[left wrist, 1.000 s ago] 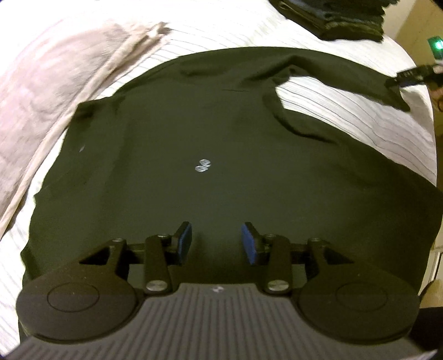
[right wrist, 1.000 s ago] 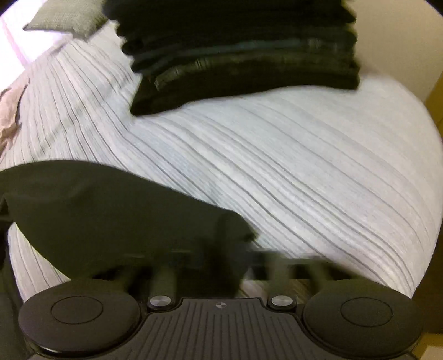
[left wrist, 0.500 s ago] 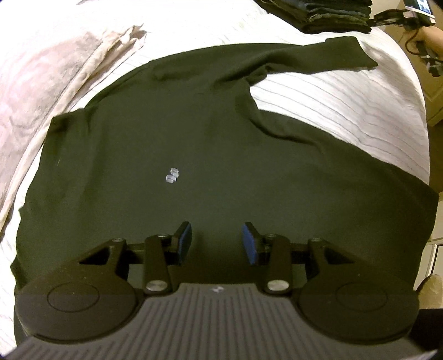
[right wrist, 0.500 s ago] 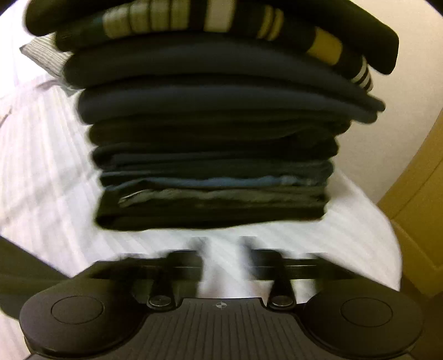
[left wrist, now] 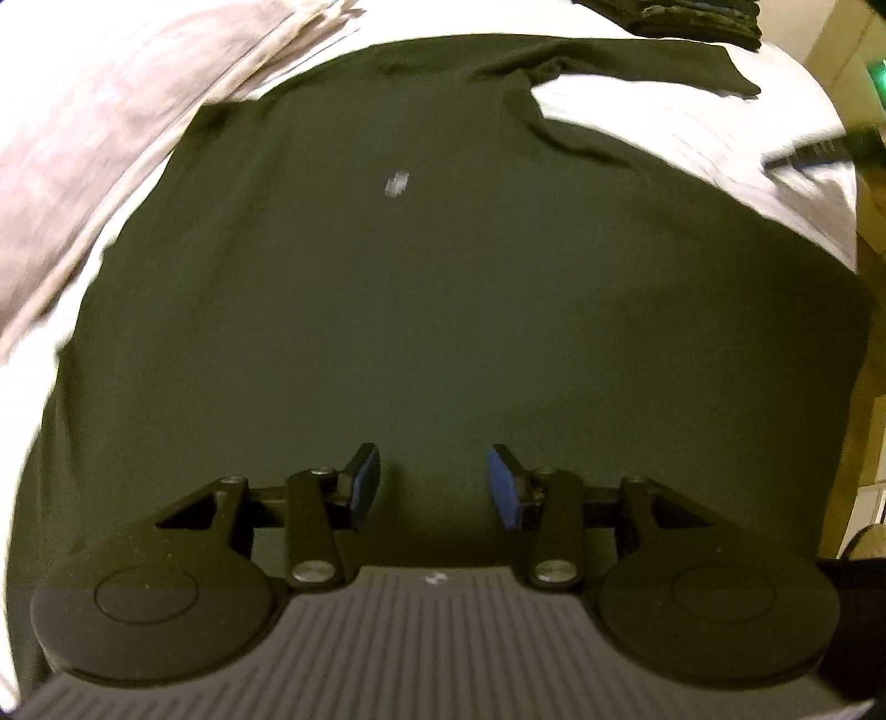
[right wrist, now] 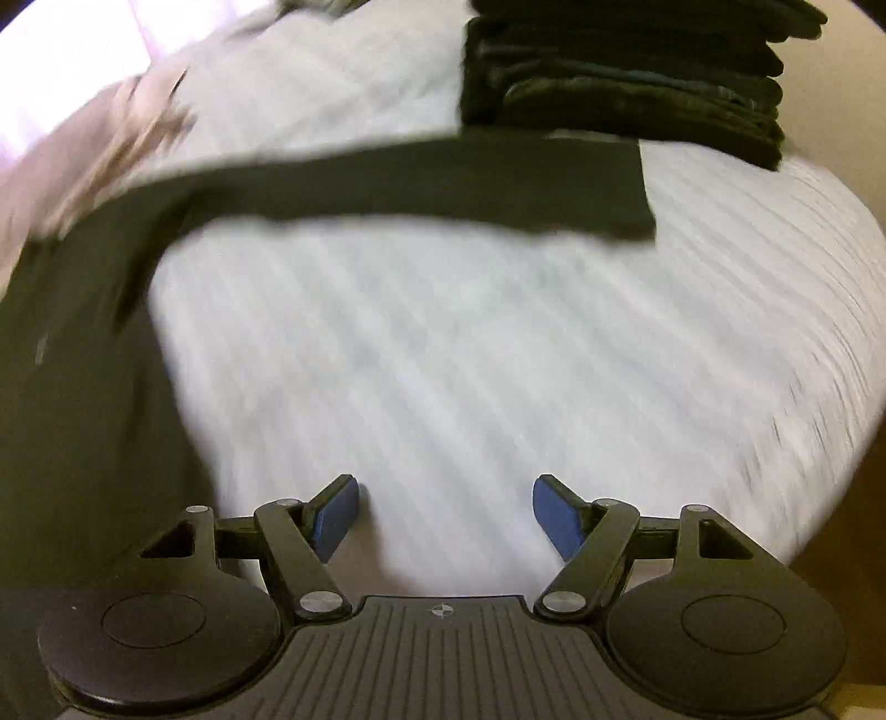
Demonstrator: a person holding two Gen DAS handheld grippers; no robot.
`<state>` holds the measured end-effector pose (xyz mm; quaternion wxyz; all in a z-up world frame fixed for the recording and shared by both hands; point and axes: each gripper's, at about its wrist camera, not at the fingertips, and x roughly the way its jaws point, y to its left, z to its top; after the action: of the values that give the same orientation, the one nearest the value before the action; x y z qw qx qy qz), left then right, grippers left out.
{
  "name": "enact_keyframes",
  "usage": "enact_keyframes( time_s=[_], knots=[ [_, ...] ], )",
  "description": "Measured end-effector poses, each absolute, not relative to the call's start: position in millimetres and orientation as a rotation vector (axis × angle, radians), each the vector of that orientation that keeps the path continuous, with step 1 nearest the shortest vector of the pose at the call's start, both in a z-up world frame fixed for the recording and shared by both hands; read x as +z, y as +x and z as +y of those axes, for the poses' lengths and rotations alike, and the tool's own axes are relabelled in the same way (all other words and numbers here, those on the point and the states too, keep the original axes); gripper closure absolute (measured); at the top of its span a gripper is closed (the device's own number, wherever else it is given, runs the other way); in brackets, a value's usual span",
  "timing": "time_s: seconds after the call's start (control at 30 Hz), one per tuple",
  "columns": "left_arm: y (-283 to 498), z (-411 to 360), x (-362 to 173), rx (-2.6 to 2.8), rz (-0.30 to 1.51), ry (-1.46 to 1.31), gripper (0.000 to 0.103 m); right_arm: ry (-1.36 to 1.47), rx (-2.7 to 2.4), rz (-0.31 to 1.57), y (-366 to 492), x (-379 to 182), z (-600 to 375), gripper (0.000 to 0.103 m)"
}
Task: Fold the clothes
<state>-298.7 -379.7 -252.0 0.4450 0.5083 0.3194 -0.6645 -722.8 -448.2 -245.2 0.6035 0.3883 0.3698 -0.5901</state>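
A dark long-sleeved shirt (left wrist: 443, 288) lies spread flat on the white striped bed (right wrist: 470, 360), a small white logo (left wrist: 397, 183) on its chest. One sleeve (right wrist: 443, 183) stretches sideways, and its cuff (right wrist: 637, 188) ends just in front of the stack of folded clothes. My left gripper (left wrist: 433, 471) hovers over the shirt's lower body; its jaws are opening slightly with nothing between them. My right gripper (right wrist: 446, 498) stands open over bare sheet, apart from the sleeve, holding nothing.
A tall stack of folded dark clothes (right wrist: 626, 72) sits at the far right of the bed, also at the top edge of the left wrist view (left wrist: 692, 16). A pale pink cloth (left wrist: 111, 138) lies along the bed's left side. The bed edge drops off at right.
The right gripper let go of the sleeve cuff, opened wide and drew back; the sleeve now lies stretched out on the sheet. The left gripper slid toward the shirt's lower part.
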Motion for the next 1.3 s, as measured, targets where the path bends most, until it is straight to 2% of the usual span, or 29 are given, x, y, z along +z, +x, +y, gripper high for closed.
enact_keyframes(
  time_s=[0.3,0.4,0.73,0.77,0.8,0.83,0.87,1.1,1.3],
  knots=[
    [-244.6,-216.9,-242.6,-1.555,0.890,1.148,0.062,0.752,-1.309,0.931,-666.6,-211.5,-335.5,0.030],
    [-239.1,-176.9,-243.7,-1.535,0.980,1.077,0.059,0.727,-1.237,0.968,-639.7,-209.8,-314.9,0.030],
    [-257.8,-158.5,-289.6,-1.484,1.281,0.815,0.061,0.699,-1.186,1.037,-632.0,-231.7,-315.6,0.030],
    [-260.7,-159.8,-294.8,-1.472,1.289,0.807,0.063,0.705,-1.194,1.037,-636.6,-232.7,-318.4,0.030],
    [-263.4,-160.5,-297.4,-1.459,1.289,0.805,0.070,0.711,-1.204,1.034,-642.1,-233.1,-321.7,0.030],
    [-266.0,-161.1,-300.0,-1.447,1.288,0.803,0.081,0.714,-1.215,1.031,-646.5,-232.8,-324.5,0.030],
    [-267.6,-161.6,-300.8,-1.440,1.293,0.806,0.103,0.715,-1.224,1.028,-650.2,-231.7,-326.4,0.030],
    [-237.0,-116.6,-231.2,-1.351,1.176,0.812,0.103,0.734,-1.215,0.980,-664.0,-225.2,-339.9,0.030],
    [-208.1,-109.6,-239.1,-1.228,1.233,0.823,0.103,0.779,-1.188,0.972,-665.6,-241.7,-350.0,0.030]
  ],
)
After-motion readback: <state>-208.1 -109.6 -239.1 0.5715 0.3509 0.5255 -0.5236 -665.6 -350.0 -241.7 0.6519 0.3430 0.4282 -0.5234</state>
